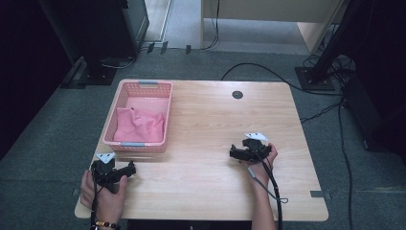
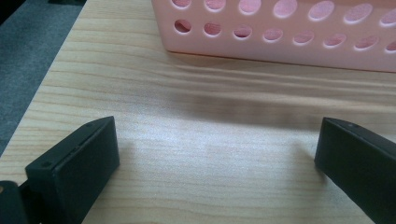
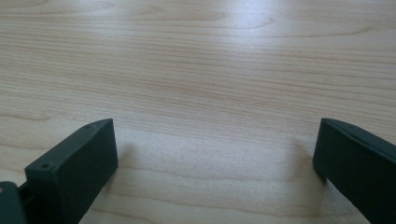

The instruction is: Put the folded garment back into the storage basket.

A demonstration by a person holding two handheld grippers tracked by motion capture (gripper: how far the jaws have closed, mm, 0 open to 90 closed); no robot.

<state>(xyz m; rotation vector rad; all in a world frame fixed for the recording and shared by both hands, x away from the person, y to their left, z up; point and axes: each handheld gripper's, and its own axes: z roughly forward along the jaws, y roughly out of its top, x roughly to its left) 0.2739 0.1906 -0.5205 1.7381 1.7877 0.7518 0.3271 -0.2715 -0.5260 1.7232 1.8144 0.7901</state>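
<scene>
Pink cloth (image 1: 139, 125): lies crumpled inside the pink basket (image 1: 143, 86), bunched toward the near end, soft and folded on itself; touched by neither gripper.
Basket: rectangular plastic, walls pierced with rows of oval holes, grey tabs at both short ends; stands at the far-left part of the table (image 1: 215, 115). In the left gripper view its perforated wall (image 2: 280, 42) rises just ahead of the jaws, casting a shadow on the wood.
Left gripper (image 1: 128, 168): held low at the table's near-left corner, just short of the basket; jaws spread wide, nothing between them.
Right gripper (image 1: 231, 152): held over bare wood at centre-right, well apart from the basket; jaws likewise spread wide and empty.
Table: light wood-grain top, smooth with a slight sheen, rounded corners, a dark round grommet (image 1: 237, 94) near the far edge.
Progress, as judged: the cloth sits in the basket and both tools are released, so the work reads either as finished with the cloth stowed, or as not yet begun if the cloth is to come out. Which one cannot be told.
</scene>
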